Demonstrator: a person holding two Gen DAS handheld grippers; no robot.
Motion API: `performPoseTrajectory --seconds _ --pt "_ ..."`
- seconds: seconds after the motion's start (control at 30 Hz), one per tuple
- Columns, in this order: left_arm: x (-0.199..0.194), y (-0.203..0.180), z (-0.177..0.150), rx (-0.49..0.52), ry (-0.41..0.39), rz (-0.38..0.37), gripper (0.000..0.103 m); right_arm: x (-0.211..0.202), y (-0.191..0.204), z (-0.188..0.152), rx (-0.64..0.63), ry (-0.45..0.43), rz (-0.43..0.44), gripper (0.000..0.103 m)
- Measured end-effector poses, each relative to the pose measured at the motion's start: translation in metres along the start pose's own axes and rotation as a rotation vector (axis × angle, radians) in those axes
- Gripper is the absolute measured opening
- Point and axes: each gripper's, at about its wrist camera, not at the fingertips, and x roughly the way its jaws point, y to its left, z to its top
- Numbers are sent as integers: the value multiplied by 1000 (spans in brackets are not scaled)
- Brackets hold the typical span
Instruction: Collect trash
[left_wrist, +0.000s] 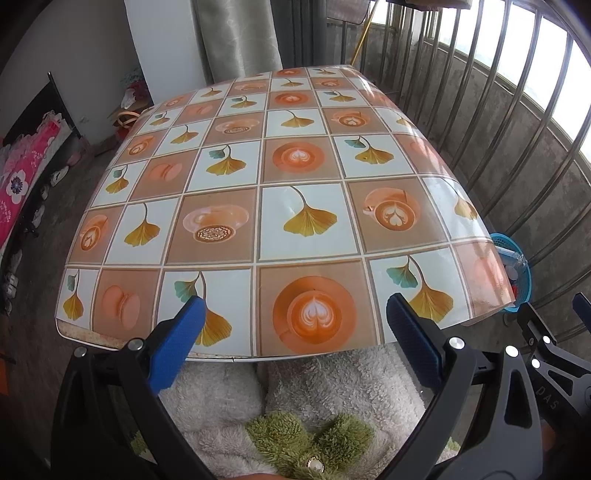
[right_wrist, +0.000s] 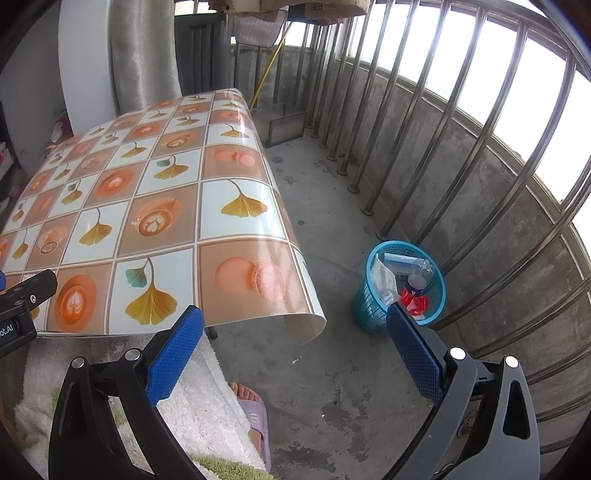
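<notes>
A blue mesh waste basket (right_wrist: 373, 306) stands on the concrete floor right of the table; it holds a plastic bottle (right_wrist: 406, 263), a white bag (right_wrist: 382, 277) and red wrappers (right_wrist: 413, 301). Its rim (left_wrist: 522, 275) peeks out past the table's right edge in the left wrist view. My left gripper (left_wrist: 295, 314) is open over the table's near edge, nothing between its blue pads. My right gripper (right_wrist: 295, 321) is open above the floor, between the table corner and the basket, holding nothing. Part of the right gripper (left_wrist: 554, 332) shows at the far right of the left wrist view.
The table (left_wrist: 295, 206) carries a glossy cloth of ginkgo leaves and coffee cups; its corner (right_wrist: 306, 325) droops over the edge. Steel bars (right_wrist: 443, 147) on a low concrete wall stand right. A person's white fleece garment (left_wrist: 332, 384) and sandalled foot (right_wrist: 255, 417) are below.
</notes>
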Motion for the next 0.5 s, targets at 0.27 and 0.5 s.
performPoseTrajectory --seconds 0.27,0.5 --pt "1 0 0 1 2 2 94 1 0 1 3 -3 0 97" --pt "1 0 1 1 2 2 94 2 -1 1 4 -2 0 97"
